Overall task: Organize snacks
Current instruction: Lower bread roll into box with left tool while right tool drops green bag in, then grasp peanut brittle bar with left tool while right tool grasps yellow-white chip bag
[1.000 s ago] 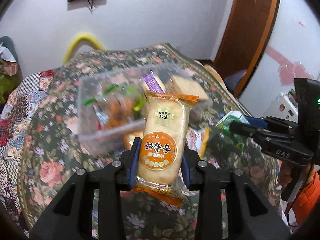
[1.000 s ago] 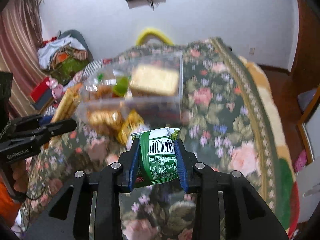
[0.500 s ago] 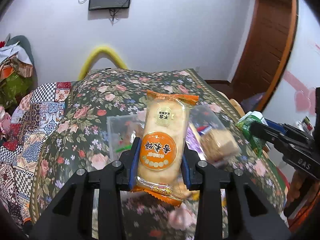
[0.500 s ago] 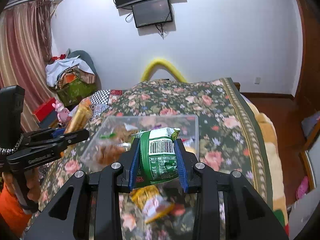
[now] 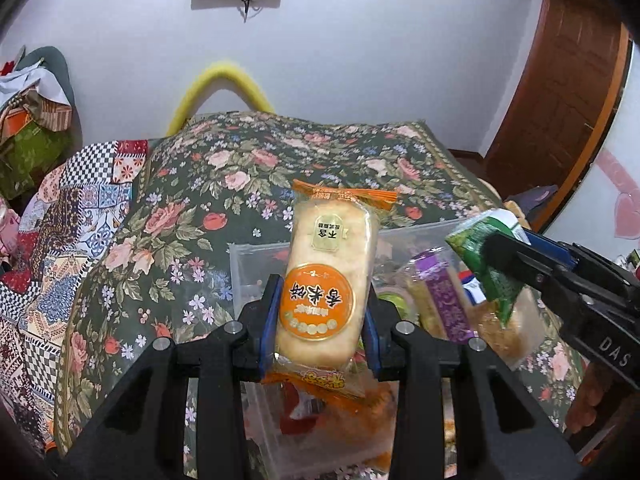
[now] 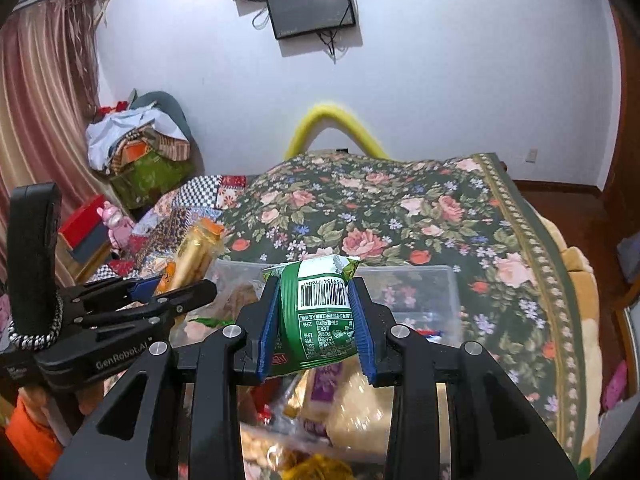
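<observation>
A clear plastic box [image 6: 416, 280] on a flowered bedspread [image 6: 400, 216] holds wrapped snacks, among them a purple-labelled bar [image 5: 444, 300]. Above it, the left gripper [image 5: 320, 320] clamps a rice cracker pack [image 5: 328, 280]; the right gripper [image 6: 316, 320] clamps a green packet [image 6: 320, 312].

rice cracker pack [image 5: 326, 276]: cream, orange seals and round orange label | snack packet [image 6: 322, 312]: green, white barcode patch | bedspread [image 5: 192, 208]: dark green, pink and red roses | patchwork quilt [image 5: 60, 220]: checks, mixed prints | gripper pads [image 6: 267, 328]: blue | box [image 6: 420, 296]: clear
</observation>
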### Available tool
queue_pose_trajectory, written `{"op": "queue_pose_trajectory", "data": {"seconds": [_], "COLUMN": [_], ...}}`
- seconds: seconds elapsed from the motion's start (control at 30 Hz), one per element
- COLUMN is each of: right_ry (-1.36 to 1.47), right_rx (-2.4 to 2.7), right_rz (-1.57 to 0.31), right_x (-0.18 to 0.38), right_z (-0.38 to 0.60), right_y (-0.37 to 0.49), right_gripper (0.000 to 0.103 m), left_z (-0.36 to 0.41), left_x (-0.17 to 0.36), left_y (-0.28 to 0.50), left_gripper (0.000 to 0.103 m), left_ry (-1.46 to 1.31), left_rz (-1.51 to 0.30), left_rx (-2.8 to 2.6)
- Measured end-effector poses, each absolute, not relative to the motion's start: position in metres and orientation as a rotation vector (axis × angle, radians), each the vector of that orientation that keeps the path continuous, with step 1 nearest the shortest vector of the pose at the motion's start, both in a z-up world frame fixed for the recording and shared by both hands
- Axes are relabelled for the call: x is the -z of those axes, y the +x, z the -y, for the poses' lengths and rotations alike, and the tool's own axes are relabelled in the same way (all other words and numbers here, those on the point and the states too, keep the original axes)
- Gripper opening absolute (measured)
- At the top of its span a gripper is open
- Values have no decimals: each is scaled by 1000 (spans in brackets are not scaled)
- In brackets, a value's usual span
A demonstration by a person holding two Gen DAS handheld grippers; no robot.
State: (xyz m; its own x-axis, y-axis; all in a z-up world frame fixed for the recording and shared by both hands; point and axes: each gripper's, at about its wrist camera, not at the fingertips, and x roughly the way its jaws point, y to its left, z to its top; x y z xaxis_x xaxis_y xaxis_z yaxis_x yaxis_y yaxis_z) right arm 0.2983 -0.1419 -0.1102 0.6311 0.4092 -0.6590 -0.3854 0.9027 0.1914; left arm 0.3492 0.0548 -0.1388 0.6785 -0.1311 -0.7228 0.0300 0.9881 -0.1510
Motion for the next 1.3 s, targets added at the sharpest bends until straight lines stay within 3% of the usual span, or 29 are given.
{"op": "queue_pose_trajectory", "data": {"seconds": [0.47, 0.63, 0.77, 1.3], "right_ry": [-38, -33, -32, -67], "right_rx": [-420, -421, -431, -434], "right_rz": [-872, -874, -859, -794], "right_x": [143, 140, 131, 102], "right_z": [121, 122, 126, 170], "right_y": [321, 318, 311, 237], "right_gripper": [32, 32, 33, 55], "left_z": [-62, -66, -67, -57], "left_x": [157, 152, 142, 124], "left_y": [359, 350, 339, 253], "left_gripper": [37, 54, 58, 77], "left_ry": [-163, -186, -173, -122], "left_rz": [-863, -855, -831, -819], "left_rx": [75, 78, 72, 116]}}
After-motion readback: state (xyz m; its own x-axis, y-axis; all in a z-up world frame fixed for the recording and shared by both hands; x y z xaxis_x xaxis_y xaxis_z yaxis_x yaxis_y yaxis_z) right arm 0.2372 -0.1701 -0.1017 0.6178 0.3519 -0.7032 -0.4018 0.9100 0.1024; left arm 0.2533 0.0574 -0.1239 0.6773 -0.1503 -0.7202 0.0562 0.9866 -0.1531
